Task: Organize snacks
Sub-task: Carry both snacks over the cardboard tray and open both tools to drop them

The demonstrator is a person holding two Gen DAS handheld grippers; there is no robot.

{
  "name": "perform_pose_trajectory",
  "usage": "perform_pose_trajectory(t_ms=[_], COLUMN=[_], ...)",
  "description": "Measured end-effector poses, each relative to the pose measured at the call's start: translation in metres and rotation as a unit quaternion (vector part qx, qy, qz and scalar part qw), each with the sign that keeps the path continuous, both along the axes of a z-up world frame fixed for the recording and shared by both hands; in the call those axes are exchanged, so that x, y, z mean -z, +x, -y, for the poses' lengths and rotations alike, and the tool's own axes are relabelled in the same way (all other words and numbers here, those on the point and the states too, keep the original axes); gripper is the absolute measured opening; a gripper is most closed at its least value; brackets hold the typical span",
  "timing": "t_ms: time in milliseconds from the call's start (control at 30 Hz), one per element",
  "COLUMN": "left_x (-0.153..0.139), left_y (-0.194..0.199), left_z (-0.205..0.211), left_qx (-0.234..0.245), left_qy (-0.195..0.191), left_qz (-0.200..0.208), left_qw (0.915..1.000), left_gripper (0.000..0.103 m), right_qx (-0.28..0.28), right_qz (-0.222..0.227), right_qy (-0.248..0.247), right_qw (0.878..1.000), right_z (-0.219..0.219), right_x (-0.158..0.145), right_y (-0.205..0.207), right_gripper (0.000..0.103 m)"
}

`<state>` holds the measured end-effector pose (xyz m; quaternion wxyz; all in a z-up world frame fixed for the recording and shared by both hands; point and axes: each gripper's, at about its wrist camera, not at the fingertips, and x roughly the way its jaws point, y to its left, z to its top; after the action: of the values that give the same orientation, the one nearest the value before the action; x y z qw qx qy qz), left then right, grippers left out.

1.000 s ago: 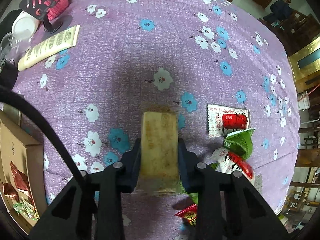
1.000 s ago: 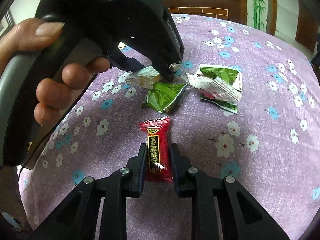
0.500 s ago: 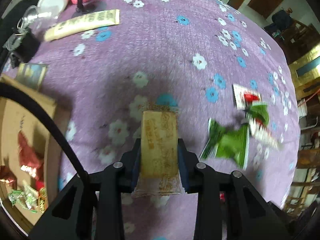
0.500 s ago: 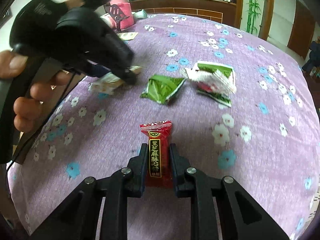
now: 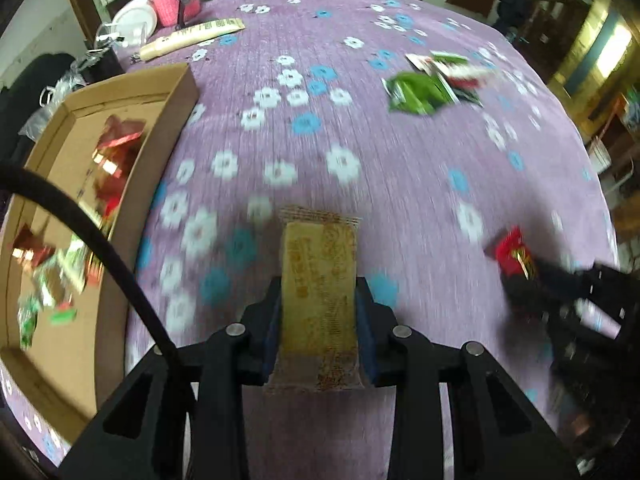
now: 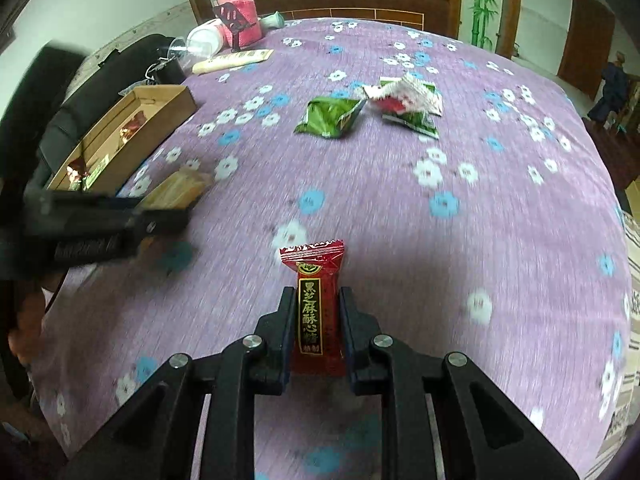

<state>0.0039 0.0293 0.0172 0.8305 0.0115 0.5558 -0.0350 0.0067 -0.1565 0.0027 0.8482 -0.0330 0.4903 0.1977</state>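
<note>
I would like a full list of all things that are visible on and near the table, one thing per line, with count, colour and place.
tan snack bar: one, tan, between the left gripper's fingers
red candy: one, red, between the right gripper's fingers
green packet: one, green, mid table
red-white-green packets: small pile, beside the green packet
cardboard box: one, brown, left table edge, snacks inside
cream tube: one, far left
pink container: one, far end
tablecloth: purple, flowered
left gripper: black, shut on the bar
right gripper: black, shut on the candy
</note>
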Motion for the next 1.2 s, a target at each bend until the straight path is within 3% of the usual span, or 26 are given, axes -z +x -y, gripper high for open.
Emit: perform_pose_trajectory(t_ms=[167,300,867,1067,1200], left_x=[0.000,0.004,0.001,0.002,0.002], left_y=[-0.032,-0.033,-0.048,-0.050,-0.052], left_z=[-0.001,0.007,-0.012,-0.026,-0.026], left_qx=[-0.006,-0.009,-0.014,-0.022,-0.021], left_qy=[-0.013,-0.014,-0.050,-0.063,-0.063], left_qz=[0.022,0.037,0.030,0.024,0.027], left_qw=[0.9996,0.9992,0.9982,0.9975,0.9974], left_gripper=[0.035,0.035,0.035,0.035,0.036], right_qx=[0.010,0.026,0.001,-0.021,-0.058], right_qz=[0.000,0.001,-0.013,-0.022,-0.020], right_qy=[0.000,0.010,0.030,0.000,-0.048], right_qw=[1.000,1.000,0.999,1.000,0.997], right_z=[-0.002,-0.005,-0.051,-0.066,-0.076], right_x=[0.000,0.000,-0.007,0.001,0.001], right_y=[-0.023,-0.034,-0.045,-0.047,-0.047], right_gripper=[0.019,0.019,0.019,0.021,0.021])
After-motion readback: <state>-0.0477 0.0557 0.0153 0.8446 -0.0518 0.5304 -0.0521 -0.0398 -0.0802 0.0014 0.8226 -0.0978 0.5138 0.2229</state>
